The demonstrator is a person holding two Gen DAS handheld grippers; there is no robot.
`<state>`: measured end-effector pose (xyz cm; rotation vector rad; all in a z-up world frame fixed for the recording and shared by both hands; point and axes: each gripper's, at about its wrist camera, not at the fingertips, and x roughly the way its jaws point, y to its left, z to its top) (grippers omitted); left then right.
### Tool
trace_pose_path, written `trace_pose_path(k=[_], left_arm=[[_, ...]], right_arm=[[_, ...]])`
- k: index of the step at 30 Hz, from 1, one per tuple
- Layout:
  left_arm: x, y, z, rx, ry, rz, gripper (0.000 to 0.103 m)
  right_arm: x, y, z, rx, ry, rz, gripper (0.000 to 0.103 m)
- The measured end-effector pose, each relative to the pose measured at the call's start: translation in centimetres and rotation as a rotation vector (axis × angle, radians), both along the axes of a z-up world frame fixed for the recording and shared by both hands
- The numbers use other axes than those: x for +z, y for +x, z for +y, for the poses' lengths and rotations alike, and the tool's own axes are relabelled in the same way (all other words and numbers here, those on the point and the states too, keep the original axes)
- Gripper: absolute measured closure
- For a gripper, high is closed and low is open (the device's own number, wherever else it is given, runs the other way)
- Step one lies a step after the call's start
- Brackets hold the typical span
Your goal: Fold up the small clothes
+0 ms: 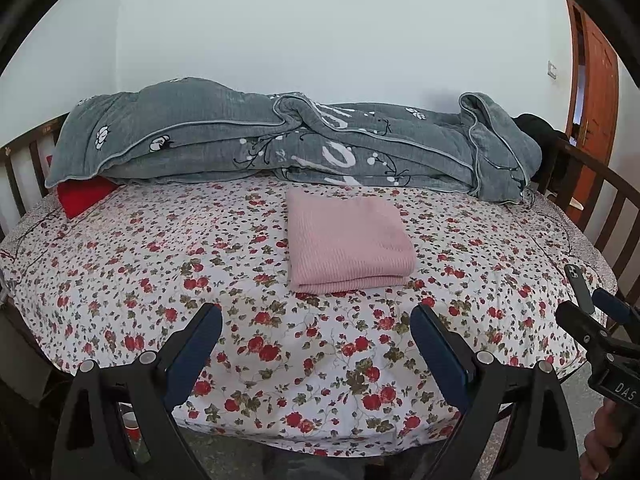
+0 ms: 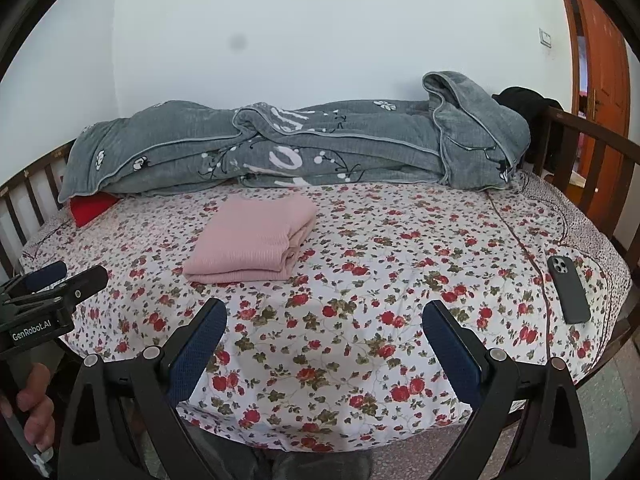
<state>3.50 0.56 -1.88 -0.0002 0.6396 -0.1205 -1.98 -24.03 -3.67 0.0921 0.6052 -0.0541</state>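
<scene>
The pink ribbed knit garment [image 1: 350,240] is lying folded into a neat rectangle on the floral-print bed sheet [image 1: 160,264], just in front of the rumpled grey quilt [image 1: 256,136] bunched along the white wall. The left gripper [image 1: 316,344] is hovering over the near edge of the bed, tongs spread wide apart, gripping nothing. The right gripper [image 2: 324,340] is hanging alongside it, likewise gaping and empty. A dark smartphone [image 2: 568,290] is resting near the sheet's right edge.
</scene>
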Motion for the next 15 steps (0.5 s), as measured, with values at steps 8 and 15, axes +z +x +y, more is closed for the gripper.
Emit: trace_pose_path(k=[8,15], left_arm=[[0.10,0.06,0.20,0.005,-0.006,0.003,0.008],[0.30,0.06,0.44,0.005,-0.009,-0.001,0.008]], right_arm=[[0.08,-0.04,0.07,-0.004,-0.006,-0.003,0.006],[0.16,-0.07,0.10,0.000,-0.002,-0.006,0.006]])
